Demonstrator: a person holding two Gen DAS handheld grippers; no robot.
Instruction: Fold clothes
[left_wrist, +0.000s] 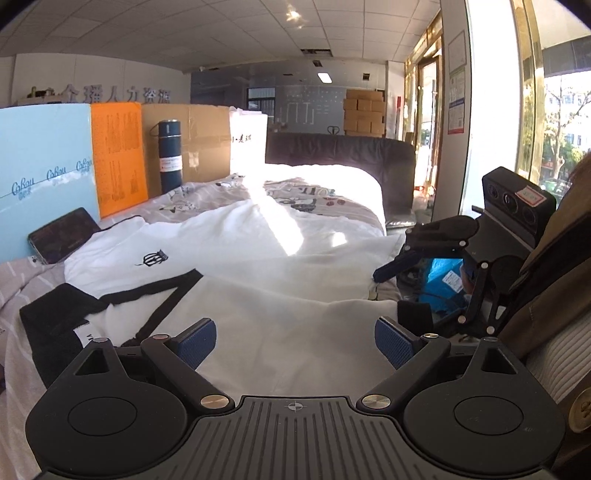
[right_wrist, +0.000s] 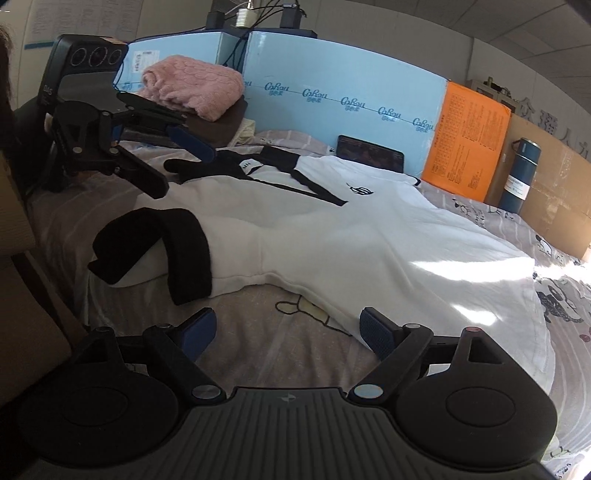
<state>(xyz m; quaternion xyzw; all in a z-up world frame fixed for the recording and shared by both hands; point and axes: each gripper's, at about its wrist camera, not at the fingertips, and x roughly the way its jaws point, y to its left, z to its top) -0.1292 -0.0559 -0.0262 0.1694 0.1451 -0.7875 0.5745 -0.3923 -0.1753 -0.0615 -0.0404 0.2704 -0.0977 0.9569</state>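
Observation:
A white shirt with black cuffs, a black stripe and a small crest lies spread on the bed, seen in the left wrist view (left_wrist: 258, 280) and the right wrist view (right_wrist: 332, 236). One black-cuffed sleeve (right_wrist: 173, 247) is curled near the bed's edge. My left gripper (left_wrist: 295, 341) is open and empty, low over the shirt's body; it also shows in the right wrist view (right_wrist: 177, 162) above the collar end. My right gripper (right_wrist: 288, 332) is open and empty over the sheet, beside the shirt's lower edge; it also shows in the left wrist view (left_wrist: 402, 258).
A patterned sheet (right_wrist: 258, 332) covers the bed. A tablet (left_wrist: 62, 234), blue foam board (right_wrist: 332, 85), orange board (left_wrist: 118, 155), cardboard and a dark blue flask (left_wrist: 170, 155) line the far side. Folded pink and brown cloth (right_wrist: 195, 88) sits at a corner.

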